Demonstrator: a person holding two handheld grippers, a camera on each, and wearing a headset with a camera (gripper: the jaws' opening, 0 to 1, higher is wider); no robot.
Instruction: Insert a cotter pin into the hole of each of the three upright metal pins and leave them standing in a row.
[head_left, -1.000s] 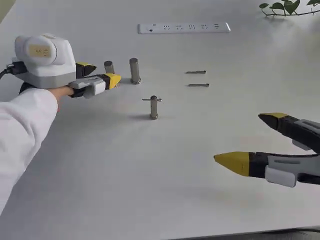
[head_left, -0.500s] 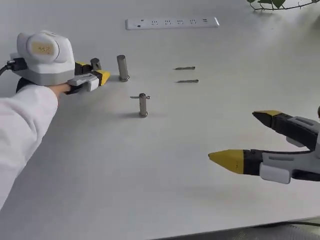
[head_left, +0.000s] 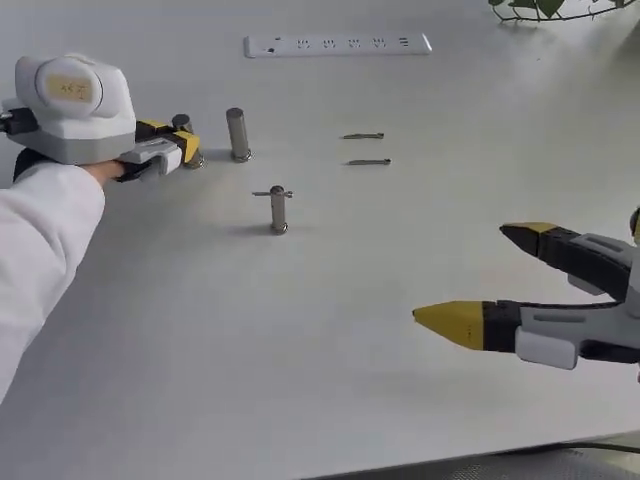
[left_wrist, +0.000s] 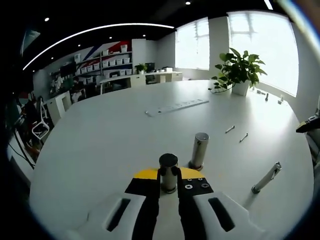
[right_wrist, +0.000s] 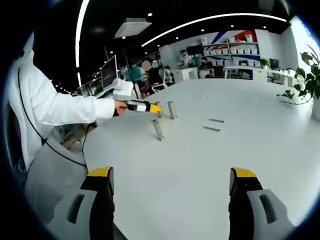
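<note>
One fitted, two left.
Front grey steel pin (head_left: 279, 208) cottered; rear-left steel pin (left_wrist: 168, 164) clamped by left gripper (head_left: 184, 150); right gripper (head_left: 460, 272) spread wide.

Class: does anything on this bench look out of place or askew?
The metal pin carrying a cotter pin stands nearer the person than the bare pin and the gripped pin, so no row yet.

My left gripper (head_left: 183, 147) sits far out on my outstretched left arm, white sleeve (head_left: 40, 250) down to the wrist; its jaws are pinched tight on a metal pin (left_wrist: 168, 162); my right gripper (head_left: 460, 276) hovers low and close to me, roughly level, yellow-tipped jaws spread wide apart.
</note>
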